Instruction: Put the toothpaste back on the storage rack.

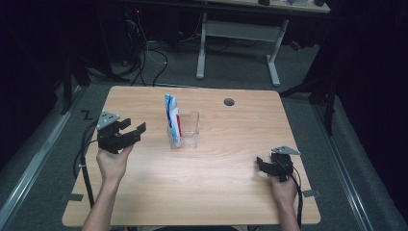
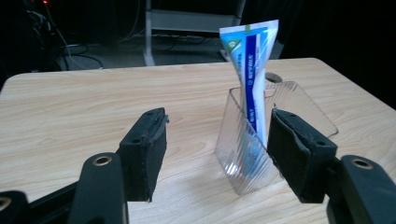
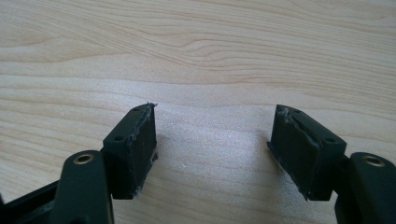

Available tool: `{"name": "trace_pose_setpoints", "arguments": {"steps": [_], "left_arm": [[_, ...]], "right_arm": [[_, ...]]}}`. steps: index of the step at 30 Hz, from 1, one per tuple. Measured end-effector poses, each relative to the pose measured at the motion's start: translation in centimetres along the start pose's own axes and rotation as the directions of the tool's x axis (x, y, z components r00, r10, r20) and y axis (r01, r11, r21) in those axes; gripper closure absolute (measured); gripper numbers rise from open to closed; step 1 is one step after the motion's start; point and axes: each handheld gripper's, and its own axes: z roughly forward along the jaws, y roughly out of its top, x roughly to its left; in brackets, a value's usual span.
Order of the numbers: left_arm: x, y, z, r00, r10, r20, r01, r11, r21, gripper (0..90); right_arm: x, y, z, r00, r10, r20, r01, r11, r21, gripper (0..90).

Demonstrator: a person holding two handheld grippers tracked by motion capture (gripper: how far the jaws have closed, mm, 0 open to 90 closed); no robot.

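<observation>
At the left side of the light wooden counter (image 1: 144,192), the left gripper (image 1: 131,129) is held in the person's left hand (image 1: 113,163), raised off the wood and aimed toward the middle. Its fingers (image 2: 144,151) stand wide apart with nothing between them. A black cable (image 1: 82,159) trails from it over the counter's left edge.

Near the centre of the counter stands a clear ribbed plastic holder (image 1: 184,130), apart from the left gripper. A blue and white toothpaste tube (image 1: 172,118) stands upright in the holder's left part, its flat crimped end on top and rising well above the rim. In the left gripper view the holder (image 2: 252,154) and tube (image 2: 250,79) sit just ahead of the right-hand finger.

Farther back, right of the holder, a small round grey grommet (image 1: 229,102) is set into the wood.

Near the right edge, the right gripper (image 1: 263,163) rests low over the counter in the right hand (image 1: 283,188). Its fingers (image 3: 133,149) are spread wide over bare wood, holding nothing.
</observation>
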Motion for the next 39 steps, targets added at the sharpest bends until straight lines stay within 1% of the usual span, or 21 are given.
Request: {"name": "trace_pose_setpoints", "arguments": {"steps": [4, 6, 12, 18, 26, 29, 39], "left_arm": [[0.3, -0.3, -0.4, 0.9999, -0.008, -0.014, 0.008, 1.0, -0.006, 37.9], [0.4, -0.4, -0.5, 0.9998, -0.011, -0.014, 0.011, 0.9999, -0.008, 38.0], [0.8, -1.0, -0.9, 0.9993, -0.024, -0.027, 0.024, 0.9997, -0.002, 37.9], [0.8, -1.6, -1.2, 0.999, -0.016, -0.041, 0.016, 0.9999, 0.001, 37.8], [1.0, -2.3, -1.4, 0.9987, -0.025, -0.045, 0.025, 0.9997, 0.007, 37.8], [1.1, -2.5, -1.4, 0.9986, -0.02, -0.05, 0.021, 0.9997, 0.014, 37.7], [1.3, -3.4, -1.5, 0.9982, -0.024, -0.055, 0.026, 0.9991, 0.033, 37.6]], "right_arm": [[0.0, 0.0, 0.0, 1.0, 0.0, 0.0, 0.0, 1.0, 0.0, 31.4], [0.0, 0.0, 0.0, 1.0, 0.0, 0.0, 0.0, 1.0, 0.0, 31.4], [0.0, 0.0, 0.0, 1.0, 0.0, 0.0, 0.0, 1.0, 0.0, 31.4], [0.0, 0.0, 0.0, 1.0, 0.0, 0.0, 0.0, 1.0, 0.0, 31.4], [0.0, 0.0, 0.0, 1.0, 0.0, 0.0, 0.0, 1.0, 0.0, 31.4], [0.0, 0.0, 0.0, 1.0, 0.0, 0.0, 0.0, 1.0, -0.001, 31.4], [0.0, 0.0, 0.0, 1.0, 0.0, 0.0, 0.0, 1.0, 0.0, 31.4]]}}
